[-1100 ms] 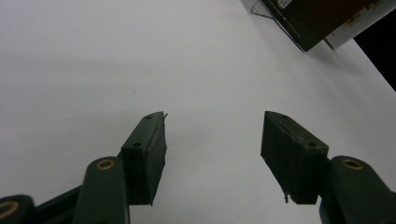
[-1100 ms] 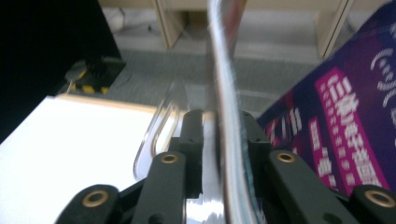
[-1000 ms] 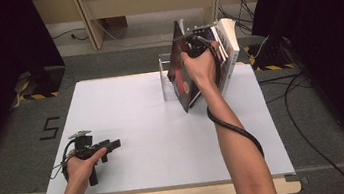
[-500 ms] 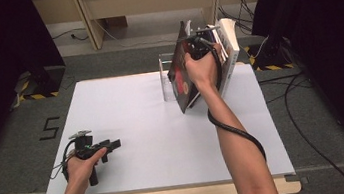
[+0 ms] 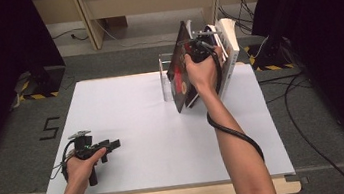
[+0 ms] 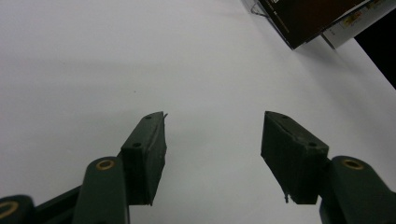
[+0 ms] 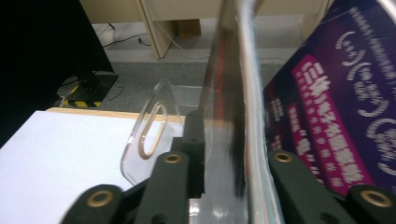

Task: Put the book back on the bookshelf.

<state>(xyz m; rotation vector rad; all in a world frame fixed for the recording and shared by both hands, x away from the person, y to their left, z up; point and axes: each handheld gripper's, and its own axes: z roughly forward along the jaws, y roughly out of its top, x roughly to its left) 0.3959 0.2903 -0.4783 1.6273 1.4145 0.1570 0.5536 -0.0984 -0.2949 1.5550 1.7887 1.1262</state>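
Right tongs at a leaning book, left tongs idle on the white surface.

High view: the right tongs [image 5: 197,49] sit at the top edge of a dark-covered book [image 5: 179,68] that tilts left at the far right of the surface [image 5: 131,107], beside a clear stand [image 5: 164,75] and other leaning books [image 5: 226,44]; the left tongs [image 5: 111,145] rest near left. Left gripper view: the left tongs [image 6: 212,140] stand spread with nothing between them; the book's corner [image 6: 303,21] lies far right. Right gripper view: the right tongs [image 7: 229,154] have just been opening, 2 jaws either side of the book's edge [image 7: 236,93]; whether they pinch it I cannot tell; a purple cover [image 7: 336,98] stands right.
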